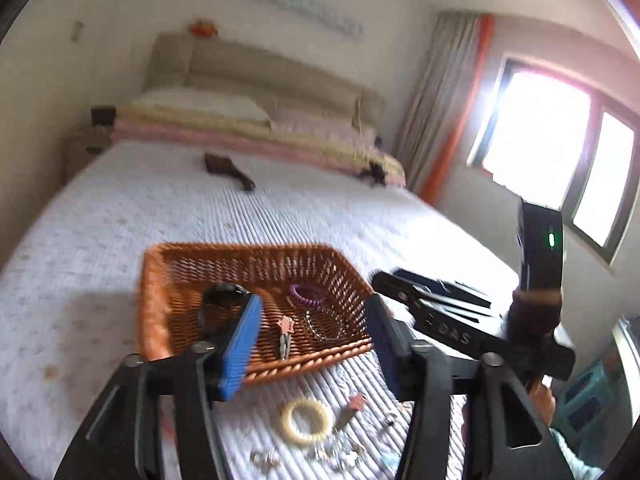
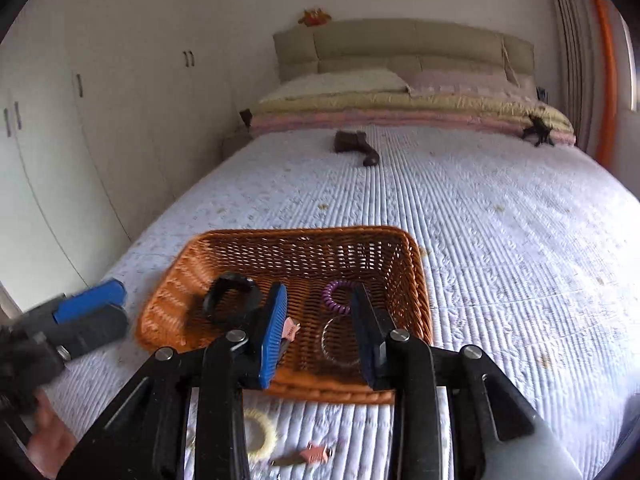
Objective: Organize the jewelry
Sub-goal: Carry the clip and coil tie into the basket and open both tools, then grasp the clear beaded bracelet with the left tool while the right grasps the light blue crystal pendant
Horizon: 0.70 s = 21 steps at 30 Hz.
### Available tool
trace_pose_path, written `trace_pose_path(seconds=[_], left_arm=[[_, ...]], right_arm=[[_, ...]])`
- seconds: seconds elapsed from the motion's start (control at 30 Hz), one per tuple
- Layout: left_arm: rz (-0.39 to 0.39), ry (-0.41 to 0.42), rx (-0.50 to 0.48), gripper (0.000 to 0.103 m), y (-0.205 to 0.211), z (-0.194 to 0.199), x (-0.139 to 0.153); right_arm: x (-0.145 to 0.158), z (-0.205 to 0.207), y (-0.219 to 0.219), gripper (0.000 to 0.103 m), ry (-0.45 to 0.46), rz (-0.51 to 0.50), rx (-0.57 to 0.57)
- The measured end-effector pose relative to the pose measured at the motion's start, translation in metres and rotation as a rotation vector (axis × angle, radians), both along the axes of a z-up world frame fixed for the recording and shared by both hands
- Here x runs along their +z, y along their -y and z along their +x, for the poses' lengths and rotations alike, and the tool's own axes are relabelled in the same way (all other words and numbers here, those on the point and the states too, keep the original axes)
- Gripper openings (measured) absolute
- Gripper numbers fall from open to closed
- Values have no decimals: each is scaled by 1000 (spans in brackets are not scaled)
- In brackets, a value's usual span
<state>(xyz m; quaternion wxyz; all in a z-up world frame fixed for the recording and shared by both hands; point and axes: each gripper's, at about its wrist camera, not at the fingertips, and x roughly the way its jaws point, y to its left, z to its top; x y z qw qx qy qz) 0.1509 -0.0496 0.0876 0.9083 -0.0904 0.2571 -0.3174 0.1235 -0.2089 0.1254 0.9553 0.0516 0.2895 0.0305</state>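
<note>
1. Left wrist view: the left gripper (image 1: 312, 344) hangs over the near edge of an orange woven wicker basket (image 1: 160, 280) that sits on a white quilted bedspread (image 1: 120, 208). Its blue-padded jaws are spread wide with nothing between them.
2. Inside the basket there's a black ring-shaped band (image 1: 222, 300) toward the left wall, a purple spiral hair tie (image 1: 306, 294) further back on the right, a thin silver chain bracelet (image 1: 324, 324) just in front of the purple one, and a pink star hair clip (image 1: 285, 334) near the middle.
3. On the bedspread in front of the basket's near edge lie a cream spiral hair tie (image 1: 306, 420), another pink clip (image 1: 352, 410) just beside it, and a blurry scatter of small metal bits I can't make out.
4. The right gripper (image 1: 432, 300) shows up at the right, beside the basket's right wall; can't tell its opening from here.
5. Right wrist view: the right gripper (image 2: 318, 336) hovers over the near edge of the same basket (image 2: 416, 280), jaws wide apart and empty.
6. Black band (image 2: 232, 298) sits left, purple tie (image 2: 340, 296) and silver bracelet (image 2: 340, 340) sit right, star clip (image 2: 290, 330) peeks out beside the blue pad.
7. The cream tie (image 2: 260, 436) and pink clip (image 2: 308, 454) lie on the bedspread (image 2: 500, 240) before the basket.
8. The left gripper (image 2: 86, 316) is off the basket's left side, blurred.
</note>
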Motion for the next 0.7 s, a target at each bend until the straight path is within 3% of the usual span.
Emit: trace_pose_path(seconds=[0.17,0.3,0.43,0.57,0.7], left_arm=[[4,80,163,60,-48,-69,13],[29,88,248,60,-71,-106,4],[76,50,270,60,-76,-126,-29],[121,-7,299,60,-65,-143,-75],[148,-108,217,60,-42,-140,-108]], right_arm=[[10,-67,-22,35,79,-33,29],[1,-115,-29,36,117,-53,10],[-29,-149,-27,37,104,-67,-3],[-59,-170,-9,37,57,14,-23],[-84,-181,0,54,-6,53,-41]])
